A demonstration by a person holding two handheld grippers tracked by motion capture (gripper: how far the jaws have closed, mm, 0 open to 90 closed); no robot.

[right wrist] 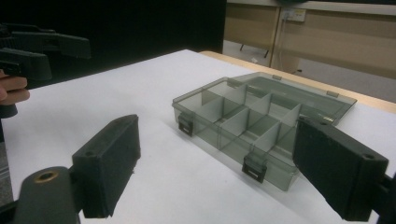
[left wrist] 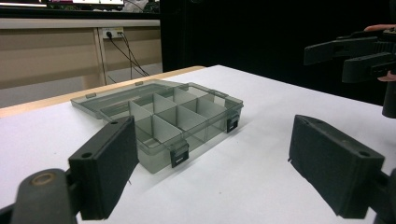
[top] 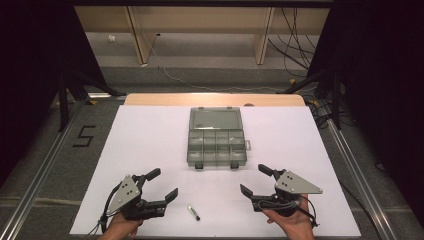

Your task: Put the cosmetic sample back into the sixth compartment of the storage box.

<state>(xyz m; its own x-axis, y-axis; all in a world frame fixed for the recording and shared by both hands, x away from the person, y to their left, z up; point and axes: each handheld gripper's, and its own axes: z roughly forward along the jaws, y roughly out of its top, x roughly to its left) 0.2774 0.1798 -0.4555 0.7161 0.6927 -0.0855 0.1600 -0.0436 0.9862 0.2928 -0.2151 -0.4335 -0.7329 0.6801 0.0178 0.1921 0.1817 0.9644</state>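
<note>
Your left gripper (top: 161, 189) and right gripper (top: 251, 181) both gape wide and hold nothing. The small bit (top: 193, 212) lies low in the middle of the high view — between them. The box (top: 217, 138) sits open mid-frame — nothing is picked up yet.

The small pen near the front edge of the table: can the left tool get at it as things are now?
Probably yes. The pen lies alone on the white sheet, just beside the left tool, whose jaws stand open and hold nothing. Nothing lies between them.
</note>
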